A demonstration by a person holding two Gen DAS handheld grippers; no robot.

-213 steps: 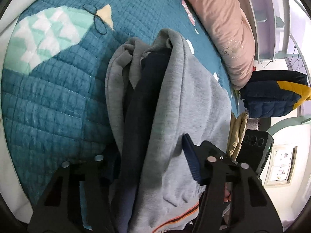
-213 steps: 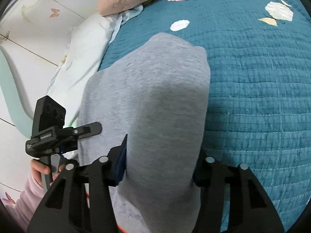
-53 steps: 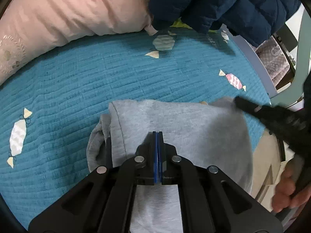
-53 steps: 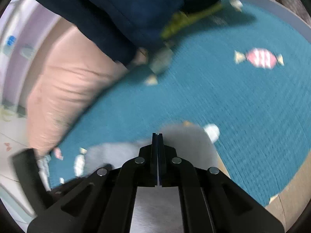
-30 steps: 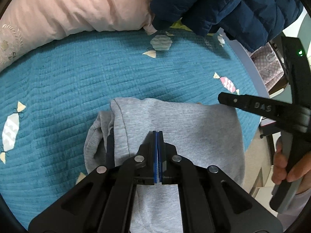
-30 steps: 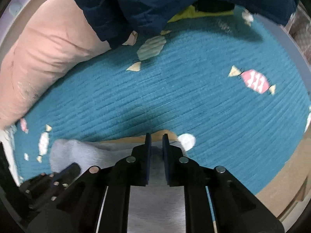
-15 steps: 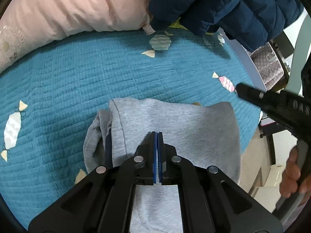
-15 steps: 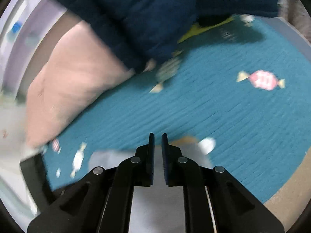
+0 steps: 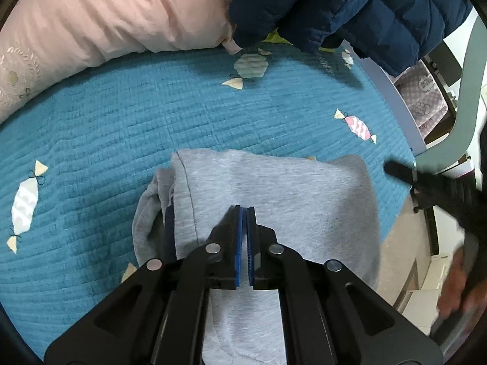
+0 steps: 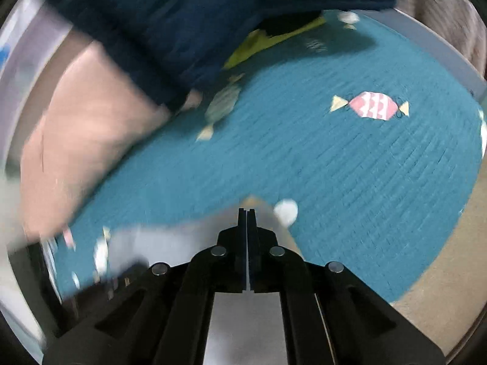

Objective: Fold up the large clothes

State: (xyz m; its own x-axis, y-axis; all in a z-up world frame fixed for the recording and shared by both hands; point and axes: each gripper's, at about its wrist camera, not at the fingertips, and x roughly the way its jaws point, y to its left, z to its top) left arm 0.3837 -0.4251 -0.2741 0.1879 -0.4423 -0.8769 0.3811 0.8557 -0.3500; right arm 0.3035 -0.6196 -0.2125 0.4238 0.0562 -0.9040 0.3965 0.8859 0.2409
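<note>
We see the grey sweatshirt (image 9: 274, 200) lying folded on the teal quilt (image 9: 121, 121) of the bed, near the bed's edge on the right of the left wrist view. Its long axis runs across that view from left to right, with a stitched hem running down its left side and a looser fold of grey cloth with a dark lining bulging out just beside that hem. The far edge of the bundle faces the pink pillow (image 9: 106, 15) and the navy puffer jacket (image 9: 350, 9), both well apart from it at the head of the quilt. The left tool (image 9: 243, 210) sits directly over the middle of the sweatshirt, pointing steeply down at it, its blue pads pressed together with no cloth between them; we cannot tell whether the tips touch the fabric. In the right wrist view, which is blurred, the sweatshirt (image 10: 188, 237) shows as a pale grey mass just beyond and beneath the right tool (image 10: 246, 213), whose fingers are likewise pressed together and pinch nothing. In the left wrist view the right tool (image 9: 426, 182) appears as a dark blurred shape off the sweatshirt's right end, past the bed edge, with a hand (image 9: 459, 286) below it. Candy shapes (image 10: 369, 105) are printed across the quilt around the garment.
</note>
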